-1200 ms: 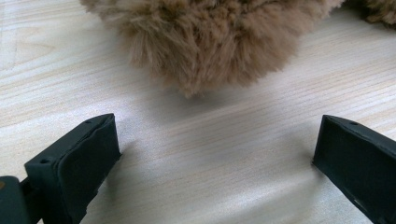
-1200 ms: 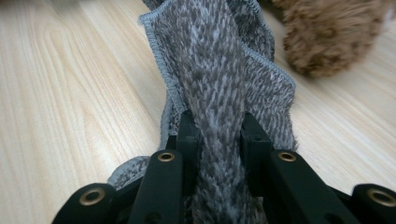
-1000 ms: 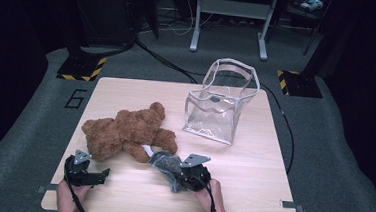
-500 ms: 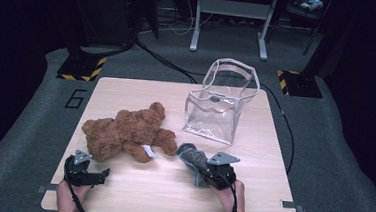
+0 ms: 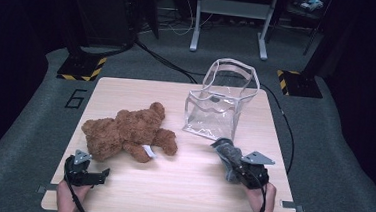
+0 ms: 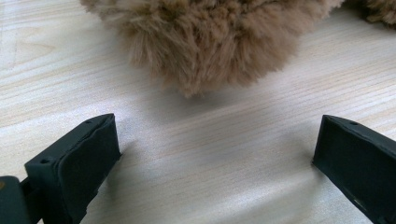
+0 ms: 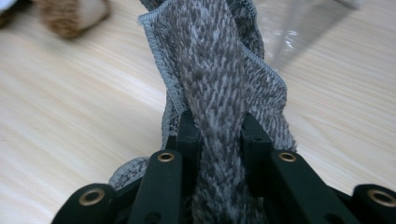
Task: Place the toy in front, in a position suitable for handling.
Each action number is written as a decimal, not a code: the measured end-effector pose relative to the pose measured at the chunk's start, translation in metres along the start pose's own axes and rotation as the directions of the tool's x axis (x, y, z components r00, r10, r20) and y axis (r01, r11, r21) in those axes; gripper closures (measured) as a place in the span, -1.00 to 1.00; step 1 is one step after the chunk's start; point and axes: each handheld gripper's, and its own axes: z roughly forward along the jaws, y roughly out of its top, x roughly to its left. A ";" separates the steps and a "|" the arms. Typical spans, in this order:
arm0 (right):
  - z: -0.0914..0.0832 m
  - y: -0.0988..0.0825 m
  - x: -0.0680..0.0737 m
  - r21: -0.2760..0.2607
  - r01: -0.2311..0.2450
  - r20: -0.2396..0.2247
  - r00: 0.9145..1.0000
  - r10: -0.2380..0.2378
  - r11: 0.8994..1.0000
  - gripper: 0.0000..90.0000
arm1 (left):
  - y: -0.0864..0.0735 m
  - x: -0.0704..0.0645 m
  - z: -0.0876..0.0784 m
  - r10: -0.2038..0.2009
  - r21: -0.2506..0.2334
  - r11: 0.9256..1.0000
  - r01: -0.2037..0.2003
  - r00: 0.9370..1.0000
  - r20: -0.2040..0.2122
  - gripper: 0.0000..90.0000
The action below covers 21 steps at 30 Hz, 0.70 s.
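A brown teddy bear (image 5: 126,134) lies on the wooden table (image 5: 169,195), left of centre. A clear plastic bag (image 5: 215,110) with a handle stands at the back right. My right gripper (image 5: 229,161) is shut on a grey fuzzy cloth (image 5: 226,154) just in front of the bag; in the right gripper view the cloth (image 7: 219,93) is pinched between the jaws and drapes over them. My left gripper (image 5: 102,174) rests open near the front left edge, just in front of the bear. In the left gripper view its jaws stand wide apart with the bear's fur (image 6: 210,42) beyond them.
The table stands on grey carpet, with a number marked on the floor at the left. Yellow-black striped floor blocks (image 5: 81,68) and a metal stand (image 5: 229,18) sit behind the table. Bare wood lies between the bear and the front edge.
My right gripper has carried the grey cloth to the right, from beside the bear's leg to in front of the clear bag. The left gripper has stayed put.
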 end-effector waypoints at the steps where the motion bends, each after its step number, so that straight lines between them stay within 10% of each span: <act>1: -0.002 -0.002 -0.005 0.005 -0.009 0.021 1.000 0.009 1.000 0.65 | 0.000 0.000 0.000 -0.001 -0.001 1.000 0.001 1.000 0.000 -1.00; 12: -0.020 -0.019 -0.056 0.029 -0.088 0.160 0.984 0.082 0.996 0.60 | 0.000 0.000 0.001 -0.004 -0.009 1.000 0.004 1.000 -0.002 -1.00; 21: 0.002 -0.034 -0.067 0.106 -0.147 0.168 0.977 0.128 0.983 0.46 | 0.000 0.000 0.001 -0.003 -0.009 1.000 0.003 1.000 -0.002 -1.00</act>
